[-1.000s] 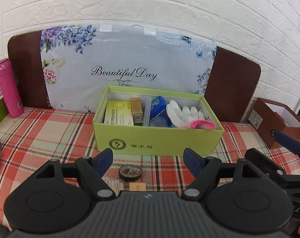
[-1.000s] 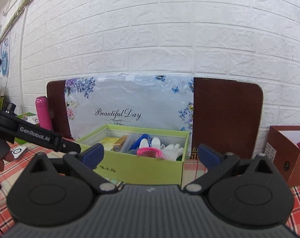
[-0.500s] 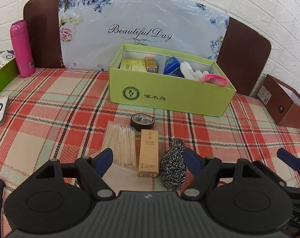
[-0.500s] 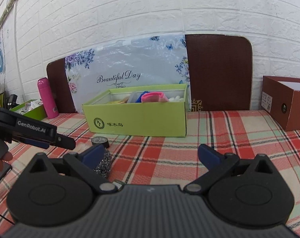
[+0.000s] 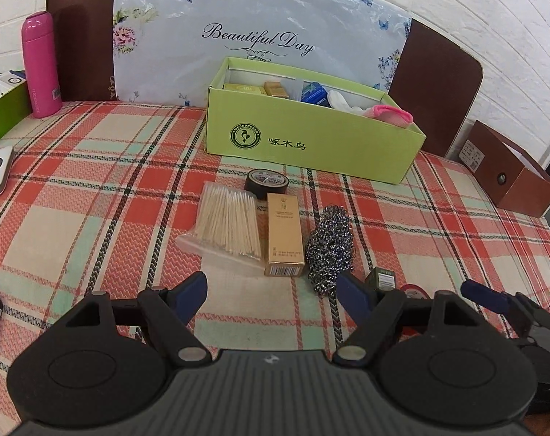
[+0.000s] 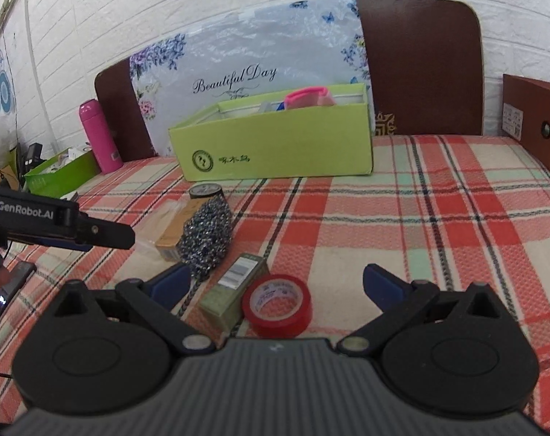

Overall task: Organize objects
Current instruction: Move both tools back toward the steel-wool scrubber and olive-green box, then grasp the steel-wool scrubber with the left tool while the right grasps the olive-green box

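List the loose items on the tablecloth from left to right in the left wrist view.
Bag of cotton swabs → gold box → steel wool scrubber → green box.

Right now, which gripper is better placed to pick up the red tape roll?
The right gripper. Its open jaws already frame the red tape roll, just in front of it. The left gripper, also open, faces the gold box and steel scourer instead.
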